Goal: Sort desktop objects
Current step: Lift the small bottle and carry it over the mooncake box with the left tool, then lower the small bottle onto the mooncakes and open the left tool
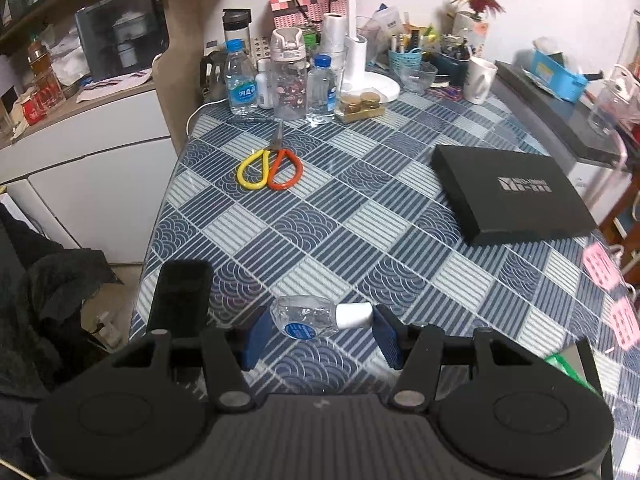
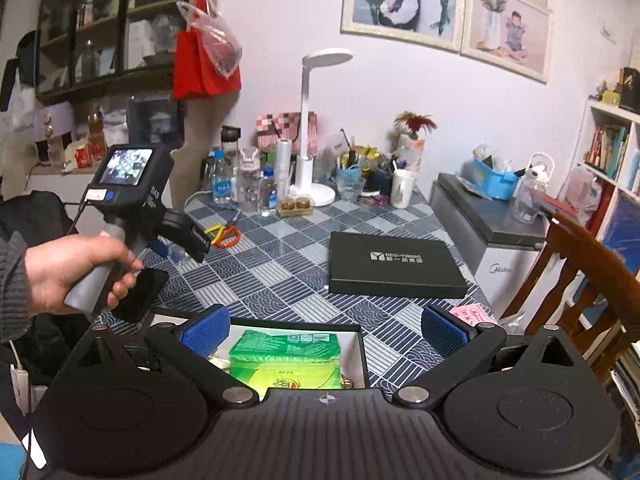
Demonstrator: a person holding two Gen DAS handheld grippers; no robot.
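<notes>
We see a table (image 1: 360, 208) under a blue-and-white checked cloth, pushed against a pale wall. Our left gripper (image 1: 318, 332) is clenched on a small clear bottle (image 1: 308, 316) with a white cap, held crosswise between the blue pads above the near part of the cloth. A black phone (image 1: 182, 300) lies by the table's left edge, just beside that gripper. Scissors (image 1: 270, 168) with one yellow and one orange handle lie farther back, and a flat black box (image 1: 512, 192) lies to the right.

Along the wall stand water bottles (image 1: 240, 80), a white lamp (image 2: 316, 128), a pen basket (image 1: 405, 58) and a white mug (image 1: 480, 80). A small fridge (image 2: 492, 236) stands at the table's right, a wooden chair (image 2: 580, 272) near it, framed pictures (image 2: 444, 12) above, and a bookshelf (image 2: 612, 152) at the far right.

Our right gripper (image 2: 344, 330) hangs released, its jaws wide apart over an open tray (image 2: 360, 344) holding a green packet (image 2: 284, 356). In the right wrist view, a hand (image 2: 68, 276) grasps the left gripper's handle.
</notes>
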